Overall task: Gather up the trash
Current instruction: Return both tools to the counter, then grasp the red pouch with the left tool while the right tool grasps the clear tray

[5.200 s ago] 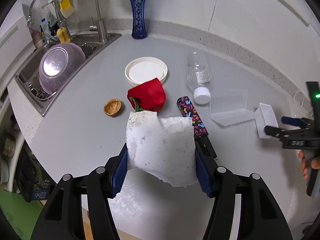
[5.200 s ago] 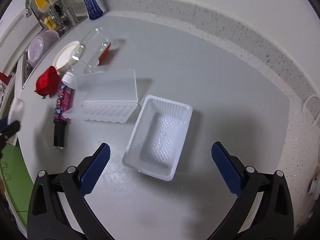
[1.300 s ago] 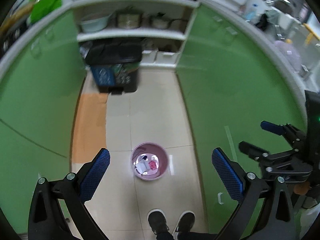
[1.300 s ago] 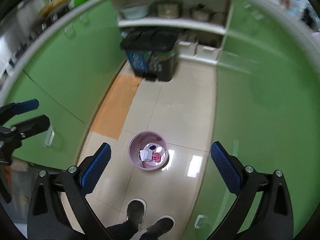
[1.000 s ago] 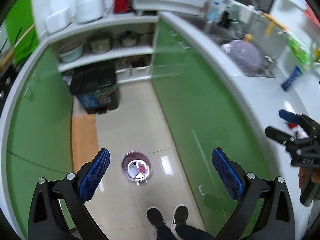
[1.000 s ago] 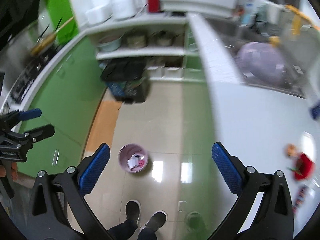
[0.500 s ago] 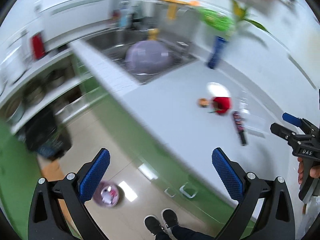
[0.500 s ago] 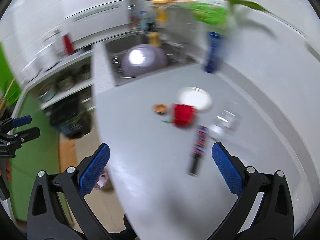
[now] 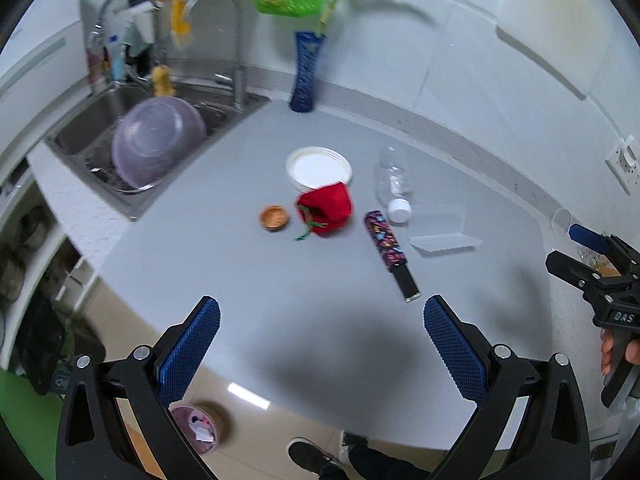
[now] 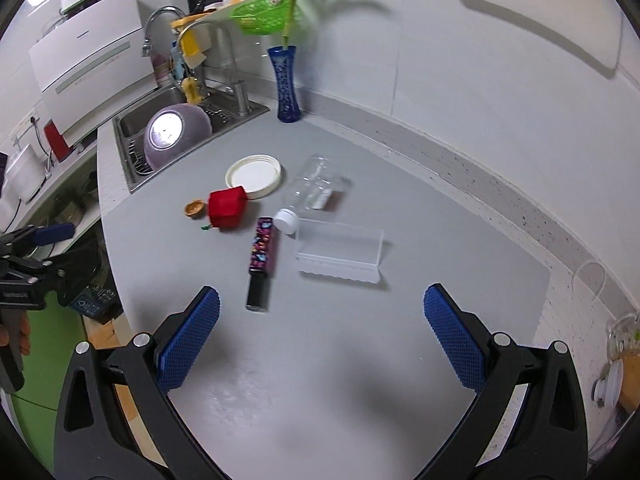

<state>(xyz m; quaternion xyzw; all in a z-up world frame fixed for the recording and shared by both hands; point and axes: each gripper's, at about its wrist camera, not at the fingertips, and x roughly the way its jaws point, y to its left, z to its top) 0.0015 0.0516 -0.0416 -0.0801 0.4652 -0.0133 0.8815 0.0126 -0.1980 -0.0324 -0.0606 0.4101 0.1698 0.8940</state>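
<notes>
Trash lies on the grey counter [image 9: 320, 336]: a red pouch [image 9: 326, 208], a nutshell [image 9: 274, 217], a white lid [image 9: 319, 169], a clear bottle [image 9: 394, 184], a patterned tube [image 9: 390, 254] and a clear plastic box [image 9: 444, 230]. They also show in the right wrist view: pouch [image 10: 226, 206], tube [image 10: 261, 264], box [image 10: 340, 256], bottle [image 10: 316, 192]. My left gripper [image 9: 320, 348] is open and empty over the counter's near edge. My right gripper [image 10: 320, 342] is open and empty, above the counter short of the box. The pink trash bin [image 9: 196, 426] stands on the floor below.
A sink [image 9: 132, 136] with a purple bowl [image 9: 154, 140] is at the left. A blue vase [image 9: 306, 72] with a plant stands at the back wall. A person's shoes [image 9: 316, 456] are on the floor by the counter edge.
Both grippers have swung up from looking down at the floor bin to facing the counter. The white foam piece held earlier is gone from the left gripper; the white tray is gone from the counter.
</notes>
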